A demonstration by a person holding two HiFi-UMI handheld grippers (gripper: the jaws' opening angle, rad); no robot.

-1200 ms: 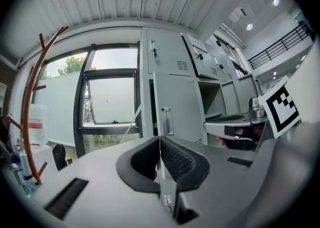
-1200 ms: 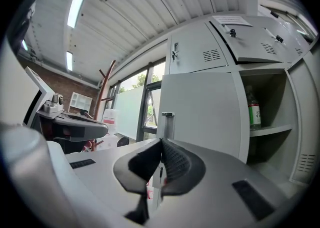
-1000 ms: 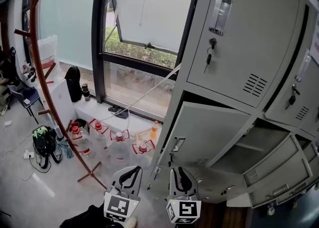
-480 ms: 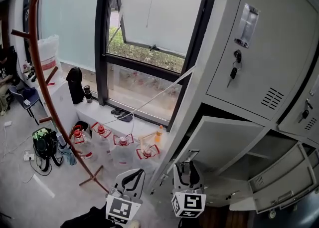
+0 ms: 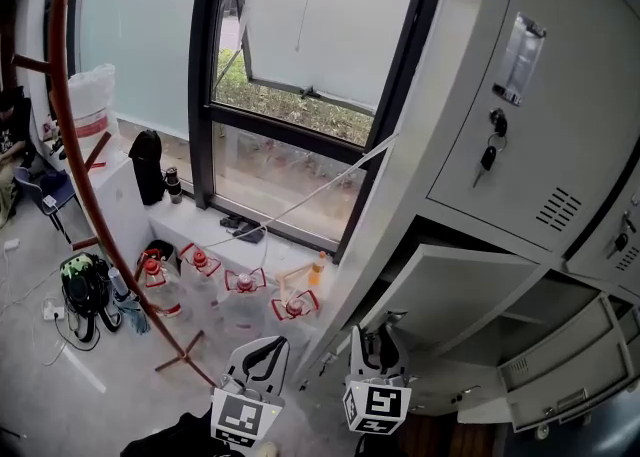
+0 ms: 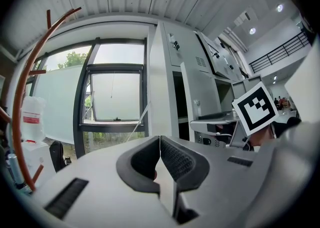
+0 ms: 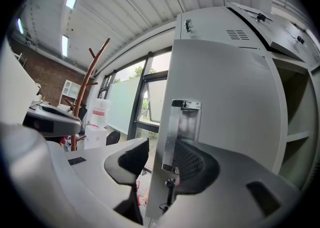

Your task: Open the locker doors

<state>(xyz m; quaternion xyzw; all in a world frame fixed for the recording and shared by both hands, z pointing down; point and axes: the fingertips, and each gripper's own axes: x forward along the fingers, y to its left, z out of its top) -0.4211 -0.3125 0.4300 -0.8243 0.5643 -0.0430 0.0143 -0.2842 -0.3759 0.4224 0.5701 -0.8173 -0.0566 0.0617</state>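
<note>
The grey lockers (image 5: pixel 520 135) fill the right of the head view. The top door is closed, with a key (image 5: pixel 487 157) hanging in its lock. Below it a locker door (image 5: pixel 450 290) stands swung open. My right gripper (image 5: pixel 373 337) is at that door's free edge. In the right gripper view the door's edge and its metal handle (image 7: pixel 182 132) lie between the fingers of my right gripper (image 7: pixel 161 148). Its jaws are closing, and the left finger still stands a little off the edge. My left gripper (image 5: pixel 263 345) hangs beside it, shut and empty (image 6: pixel 160 144).
A brown coat stand (image 5: pixel 75 165) curves up at the left. A black-framed window (image 5: pixel 300 95) is straight ahead, with several water jugs (image 5: pixel 240 290) on the floor below its sill. More locker doors (image 5: pixel 570 365) hang open at the lower right.
The lockers have slid to the right in the head view. My right gripper has risen to the open lower door's edge and its jaws have spread. The left gripper stays as it was.
</note>
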